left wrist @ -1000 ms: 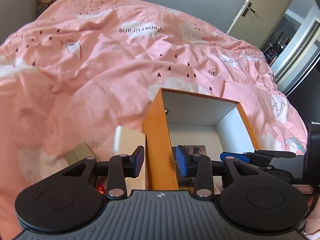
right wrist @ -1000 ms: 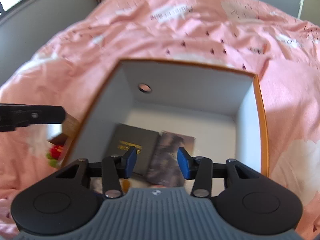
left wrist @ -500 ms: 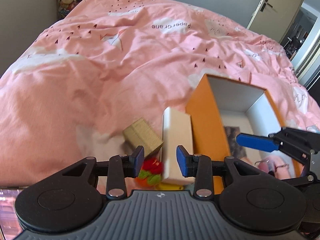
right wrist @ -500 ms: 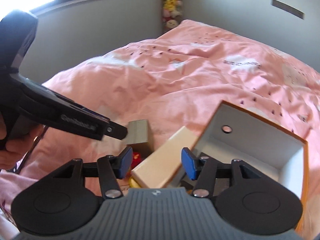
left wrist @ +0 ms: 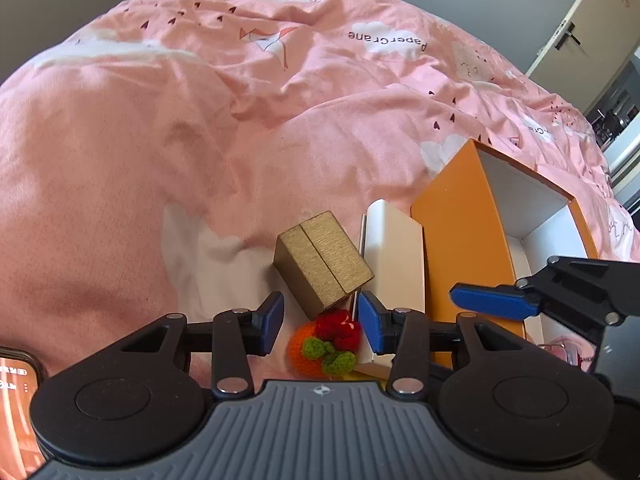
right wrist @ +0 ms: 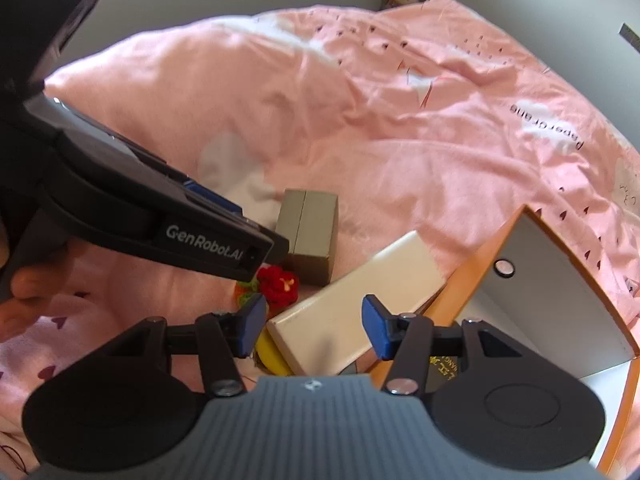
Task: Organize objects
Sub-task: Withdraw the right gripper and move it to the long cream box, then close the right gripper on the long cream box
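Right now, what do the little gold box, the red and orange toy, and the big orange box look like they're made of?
Gold box: looks like brushed metallic card or foil wrap, fine streaked grain, one seam line across it.
Toy: crocheted yarn, visible loops and fuzzy nubs.
Orange box: likely rigid cardboard, smooth matte orange outside, plain white inside.

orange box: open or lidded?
Open. The orange box has no lid on it; its white inner walls show in both wrist views, and a dark booklet lies on its floor in the right wrist view.
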A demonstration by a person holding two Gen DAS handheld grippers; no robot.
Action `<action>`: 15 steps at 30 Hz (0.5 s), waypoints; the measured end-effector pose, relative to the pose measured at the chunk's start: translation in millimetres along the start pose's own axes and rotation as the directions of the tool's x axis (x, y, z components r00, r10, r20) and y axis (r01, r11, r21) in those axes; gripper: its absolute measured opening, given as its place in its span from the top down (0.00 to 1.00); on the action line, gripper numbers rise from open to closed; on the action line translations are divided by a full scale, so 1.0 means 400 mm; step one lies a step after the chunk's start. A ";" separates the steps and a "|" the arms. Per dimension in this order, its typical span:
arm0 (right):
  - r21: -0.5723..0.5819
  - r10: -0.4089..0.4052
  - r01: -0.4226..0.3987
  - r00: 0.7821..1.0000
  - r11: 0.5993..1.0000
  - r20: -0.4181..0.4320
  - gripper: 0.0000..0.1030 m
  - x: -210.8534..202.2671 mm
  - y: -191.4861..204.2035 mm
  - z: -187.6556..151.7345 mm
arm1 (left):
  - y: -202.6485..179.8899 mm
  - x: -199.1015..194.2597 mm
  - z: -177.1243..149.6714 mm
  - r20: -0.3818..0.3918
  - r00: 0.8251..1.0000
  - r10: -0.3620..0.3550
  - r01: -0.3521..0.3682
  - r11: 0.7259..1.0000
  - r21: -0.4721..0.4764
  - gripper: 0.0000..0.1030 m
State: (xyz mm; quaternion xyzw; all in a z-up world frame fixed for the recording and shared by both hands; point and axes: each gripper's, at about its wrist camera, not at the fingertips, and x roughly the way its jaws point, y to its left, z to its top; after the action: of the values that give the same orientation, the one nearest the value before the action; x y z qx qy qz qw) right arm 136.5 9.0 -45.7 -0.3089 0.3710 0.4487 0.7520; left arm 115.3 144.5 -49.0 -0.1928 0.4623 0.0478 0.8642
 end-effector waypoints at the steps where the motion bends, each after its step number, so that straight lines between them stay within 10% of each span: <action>1: -0.003 0.002 -0.002 1.000 1.000 -0.022 0.47 0.013 0.001 0.005 | 0.003 0.004 0.000 -0.005 1.000 0.005 -0.005 1.000 -0.007 0.50; 15: -0.190 -0.106 0.064 0.970 0.980 -0.219 0.32 0.118 0.059 0.041 | 0.011 0.026 -0.040 -0.012 0.990 0.137 -0.137 0.991 -0.006 0.51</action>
State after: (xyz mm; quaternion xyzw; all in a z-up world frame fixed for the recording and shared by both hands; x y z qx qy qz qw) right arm 135.0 52.7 -79.6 -0.4412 0.3991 0.4093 0.6918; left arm 107.4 141.4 -66.6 -0.1637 0.4793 0.1076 0.8555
